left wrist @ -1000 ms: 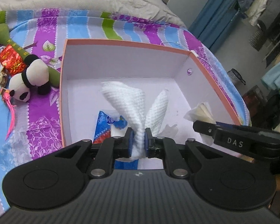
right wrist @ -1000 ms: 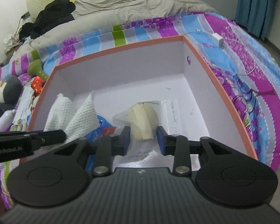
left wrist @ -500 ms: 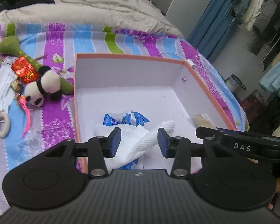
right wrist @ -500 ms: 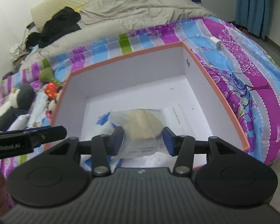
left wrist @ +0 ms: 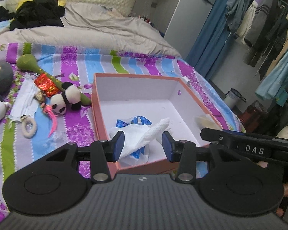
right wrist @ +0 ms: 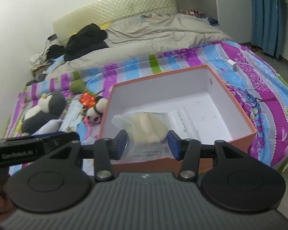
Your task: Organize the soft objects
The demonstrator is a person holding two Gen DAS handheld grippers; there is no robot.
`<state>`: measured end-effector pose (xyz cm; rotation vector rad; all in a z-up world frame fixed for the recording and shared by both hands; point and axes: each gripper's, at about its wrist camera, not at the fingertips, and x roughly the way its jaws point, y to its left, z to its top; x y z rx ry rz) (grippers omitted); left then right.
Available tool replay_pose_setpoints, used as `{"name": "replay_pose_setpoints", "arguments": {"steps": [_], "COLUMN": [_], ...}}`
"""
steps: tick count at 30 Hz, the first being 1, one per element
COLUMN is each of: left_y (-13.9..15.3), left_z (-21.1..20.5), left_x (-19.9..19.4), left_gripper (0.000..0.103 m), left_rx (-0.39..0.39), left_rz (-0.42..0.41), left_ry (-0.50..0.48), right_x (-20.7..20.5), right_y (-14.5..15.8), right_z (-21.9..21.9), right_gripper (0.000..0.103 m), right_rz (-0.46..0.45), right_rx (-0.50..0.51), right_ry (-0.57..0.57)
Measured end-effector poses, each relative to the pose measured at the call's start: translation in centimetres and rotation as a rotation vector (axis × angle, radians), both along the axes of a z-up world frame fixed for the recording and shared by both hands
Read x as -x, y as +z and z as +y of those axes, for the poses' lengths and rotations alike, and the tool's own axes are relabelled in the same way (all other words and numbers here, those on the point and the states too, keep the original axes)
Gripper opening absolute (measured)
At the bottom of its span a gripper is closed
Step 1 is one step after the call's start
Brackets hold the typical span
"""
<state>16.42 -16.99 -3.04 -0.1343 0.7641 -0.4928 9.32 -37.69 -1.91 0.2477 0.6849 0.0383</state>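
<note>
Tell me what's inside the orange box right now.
Inside the box: a white cloth lying over a blue packet, mostly covering it, and a clear bag holding something cream. Anything beneath stays hidden.

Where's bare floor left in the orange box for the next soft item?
The orange box is bare along its back wall and right half, beyond the bagged cream item. The front-left corner is crowded: white towel over the blue packet.

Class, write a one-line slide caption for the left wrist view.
Open left gripper above an orange-rimmed white box holding a white textured cloth; small panda plush beside it.
</note>
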Motion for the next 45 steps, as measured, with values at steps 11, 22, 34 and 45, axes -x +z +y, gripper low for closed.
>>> {"name": "replay_pose_setpoints", "arguments": {"steps": [11,22,34,45], "left_y": [1.7,1.2,-2.7,-4.7], "left_z": [5.6,11.4,17.8,20.4], "left_x": [7.2,11.4,15.5,14.1], "left_gripper": [0.049,0.051,0.056,0.056], "left_rx": [0.016,-0.004,0.007,-0.010], "left_rz": [-0.069,-0.081,-0.071,-0.062], "left_ry": [0.063,0.141,0.252,0.310], "right_x": [4.9,7.4,8.8,6.6], "right_y": [0.9,0.0,-3.0,-4.7], "right_z": [4.9,10.4,15.7,17.9], "right_gripper": [0.051,0.051,0.051,0.051], "right_rz": [-0.045,-0.050,-0.038,-0.024], "right_rx": [-0.013,-0.035,-0.031,-0.020], "right_ry": [0.080,0.183,0.282,0.302]}}
